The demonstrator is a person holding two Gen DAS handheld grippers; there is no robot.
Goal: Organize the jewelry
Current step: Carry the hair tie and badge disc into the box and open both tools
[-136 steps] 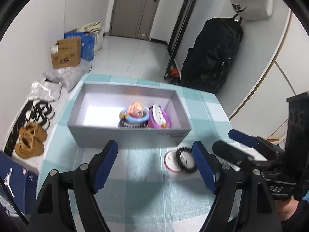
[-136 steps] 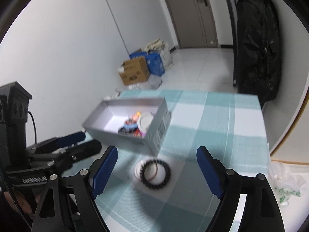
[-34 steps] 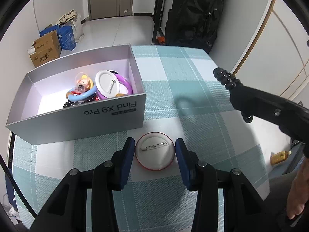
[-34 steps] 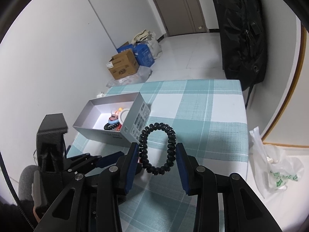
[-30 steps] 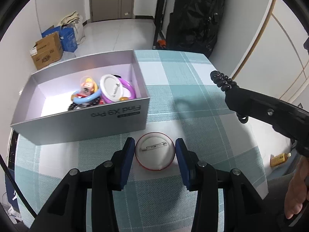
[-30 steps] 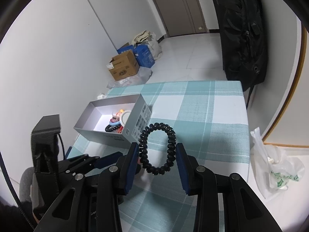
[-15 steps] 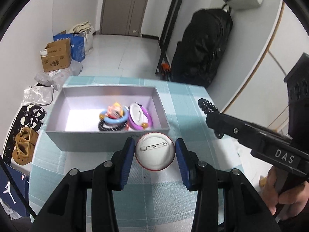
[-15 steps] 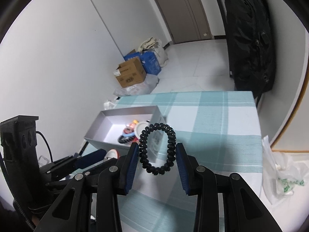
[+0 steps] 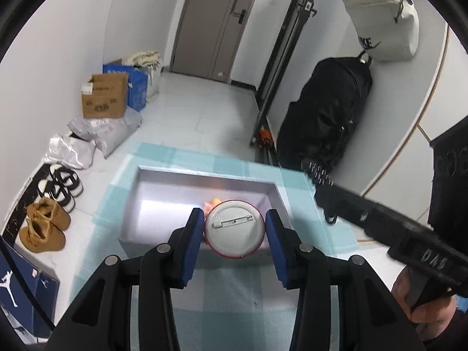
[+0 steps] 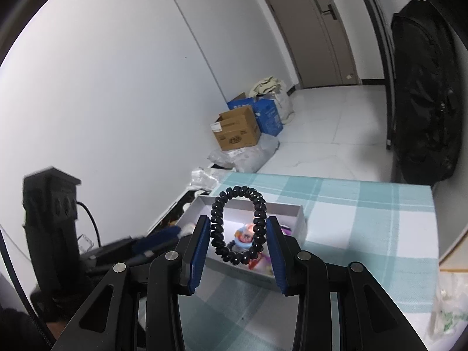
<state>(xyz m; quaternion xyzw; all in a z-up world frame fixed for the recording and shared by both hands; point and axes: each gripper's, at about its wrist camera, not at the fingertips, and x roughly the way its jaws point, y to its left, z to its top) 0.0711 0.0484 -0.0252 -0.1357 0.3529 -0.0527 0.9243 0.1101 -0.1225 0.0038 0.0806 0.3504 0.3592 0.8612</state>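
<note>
The table [image 9: 222, 295] has a checked cloth in teal and white. To its left, on the floor, stand a pair of brown boots [image 9: 42, 225] and a pair of black-and-white shoes [image 9: 61, 185]. Beyond the shoes, away from the table, lie silver plastic bags [image 9: 96, 134], then a cardboard box [image 9: 103, 96] with a blue box [image 9: 136, 87] just beside it. Behind the table, far side, is a grey-brown door [image 9: 216, 23]. To the right of the table a black backpack [image 9: 327, 111] leans at the wall, and a white bag [image 9: 383, 20] hangs above it.

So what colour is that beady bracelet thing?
Black. The bead bracelet shows best in the right wrist view, held between the right gripper fingers.
</note>
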